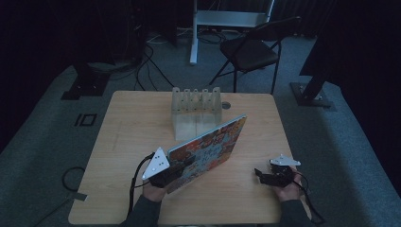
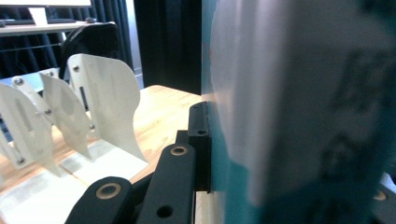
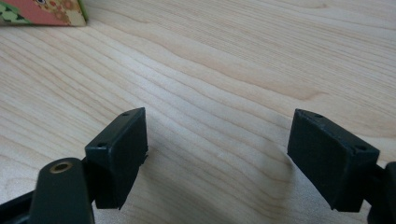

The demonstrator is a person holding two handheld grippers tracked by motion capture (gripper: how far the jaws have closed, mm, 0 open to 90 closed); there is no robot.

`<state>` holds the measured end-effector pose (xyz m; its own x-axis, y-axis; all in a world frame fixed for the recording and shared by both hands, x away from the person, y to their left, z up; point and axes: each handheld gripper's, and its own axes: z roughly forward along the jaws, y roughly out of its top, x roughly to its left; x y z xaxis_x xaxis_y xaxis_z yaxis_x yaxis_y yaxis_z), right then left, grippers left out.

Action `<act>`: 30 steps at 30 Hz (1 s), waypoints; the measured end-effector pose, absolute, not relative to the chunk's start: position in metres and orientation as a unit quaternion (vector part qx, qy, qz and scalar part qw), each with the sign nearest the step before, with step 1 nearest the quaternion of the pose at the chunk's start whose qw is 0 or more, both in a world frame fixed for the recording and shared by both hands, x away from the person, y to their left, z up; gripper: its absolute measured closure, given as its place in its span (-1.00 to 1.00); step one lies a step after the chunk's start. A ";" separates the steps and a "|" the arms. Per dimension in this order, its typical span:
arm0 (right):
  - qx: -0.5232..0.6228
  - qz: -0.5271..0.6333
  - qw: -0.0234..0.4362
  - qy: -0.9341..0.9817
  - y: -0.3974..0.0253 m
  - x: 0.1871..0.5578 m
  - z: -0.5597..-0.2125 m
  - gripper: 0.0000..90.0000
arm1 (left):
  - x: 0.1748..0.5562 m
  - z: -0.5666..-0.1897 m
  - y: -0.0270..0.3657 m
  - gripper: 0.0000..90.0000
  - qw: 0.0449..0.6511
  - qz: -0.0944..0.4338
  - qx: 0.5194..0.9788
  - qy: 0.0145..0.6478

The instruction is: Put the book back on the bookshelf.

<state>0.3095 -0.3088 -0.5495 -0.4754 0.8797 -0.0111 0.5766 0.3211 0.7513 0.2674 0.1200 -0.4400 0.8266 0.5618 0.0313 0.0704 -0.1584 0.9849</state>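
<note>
In the high view the left gripper [image 1: 182, 166] sits at lower centre-left of the frame, its jaws pinching the near left edge of a book [image 1: 208, 149] with a busy patterned cover, which stands tilted on the table [image 1: 132, 123] near the middle of the frame. The grey plate on top of the gripper hides most of the hand behind it, and the dim light makes the cover's pattern hard to read. In the left gripper view one black jaw presses flat against the book [image 2: 299, 116]; the cover fills the right half of that frame as a teal and white blur, too close to make out, and it hides the other jaw. At the left of that frame stands a white rack [image 2: 70, 112] with curved dividers, cut off by the left edge; in the high view the rack [image 1: 196, 111] stands just behind the book at upper centre. The right gripper [image 1: 265, 176] rests at lower right of the high view, well apart from the book, the hand partly cut off by the bottom edge. In the right gripper view its jaws stand spread wide over bare wood, with nothing between them, and a corner of the book [image 3: 42, 11] shows at upper left, cut off by the frame.
</note>
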 end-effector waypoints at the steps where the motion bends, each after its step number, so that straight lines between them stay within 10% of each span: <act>1: 0.465 0.351 0.215 0.784 -0.309 0.310 -0.550 -0.57 | 0.267 -0.440 0.121 0.80 0.613 0.202 0.732 0.218; 30: 0.472 0.343 0.202 0.787 -0.308 0.313 -0.551 -0.66 | 0.264 -0.437 0.140 0.80 0.603 0.224 0.723 0.251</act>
<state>0.3127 -0.3082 -0.5507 -0.4728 0.8811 0.0051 0.6034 0.3196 0.7306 0.2641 0.1395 -0.4372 0.7734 0.6335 0.0207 0.0939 -0.1468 0.9847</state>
